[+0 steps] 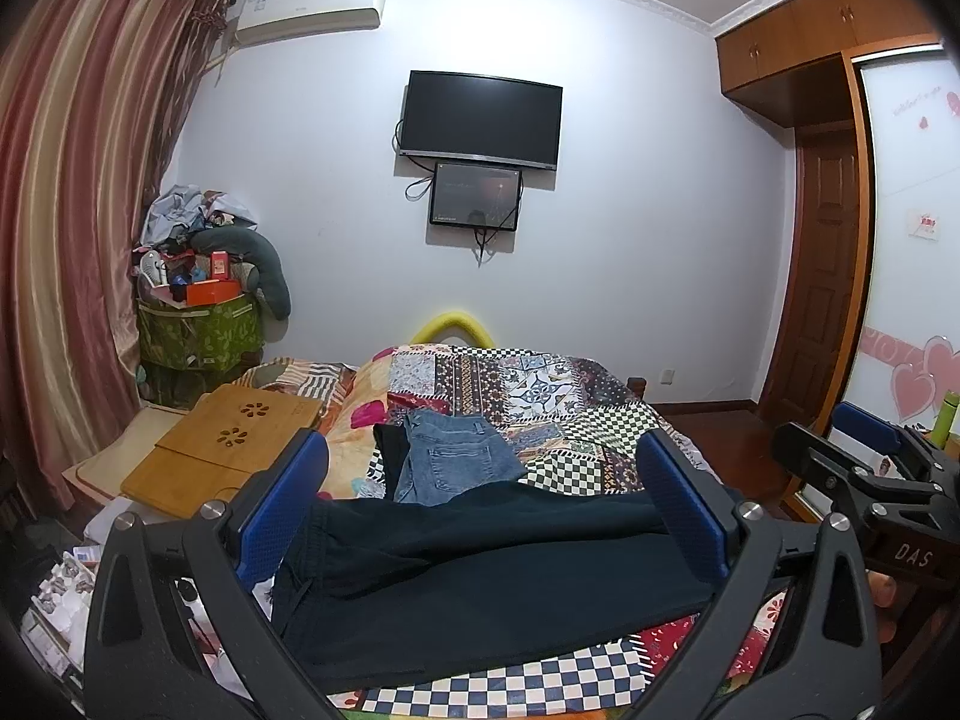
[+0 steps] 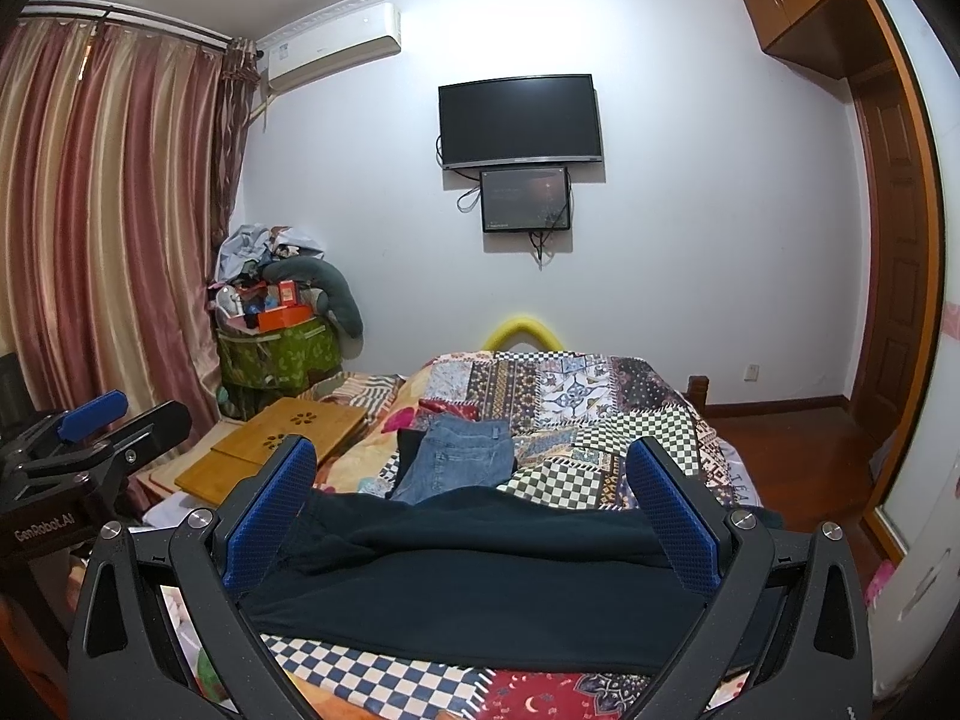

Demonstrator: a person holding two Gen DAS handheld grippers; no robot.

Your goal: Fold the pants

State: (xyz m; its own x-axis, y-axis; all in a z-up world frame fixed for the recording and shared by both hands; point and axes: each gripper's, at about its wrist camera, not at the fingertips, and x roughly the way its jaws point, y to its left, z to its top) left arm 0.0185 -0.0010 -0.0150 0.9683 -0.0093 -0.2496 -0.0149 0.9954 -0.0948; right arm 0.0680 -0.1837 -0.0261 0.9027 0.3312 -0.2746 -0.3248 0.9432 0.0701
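Both grippers are hovering low over the near edge of the bed, side by side. The left gripper (image 1: pixel 483 501) is holding its jaws spread wide with nothing between them, and the right gripper (image 2: pixel 471 507) is doing the same, wide apart and gripping nothing. Their black frames are cutting off the near corners of both views, so the closest bit of bedding is staying hidden.

Right under the fingers, the dark pants (image 1: pixel 480 576) are lying flat across the patchwork quilt (image 1: pixel 540 396), stretched left to right, with the waistband end bunching a little at the left. They are so dark that seams and pockets are hard to make out.

Just beyond them, a folded pair of jeans (image 1: pixel 450 456) is sitting on the quilt, a back pocket facing up, with something black tucked beside it on the left.

Further left, a wooden lap tray (image 1: pixel 228 450) is resting beside the bed. In the far left corner, a green fabric bin (image 1: pixel 198 330) is overflowing with boxes, cloth and a grey cushion. On the far wall, a television (image 1: pixel 480 120) is hanging dark.
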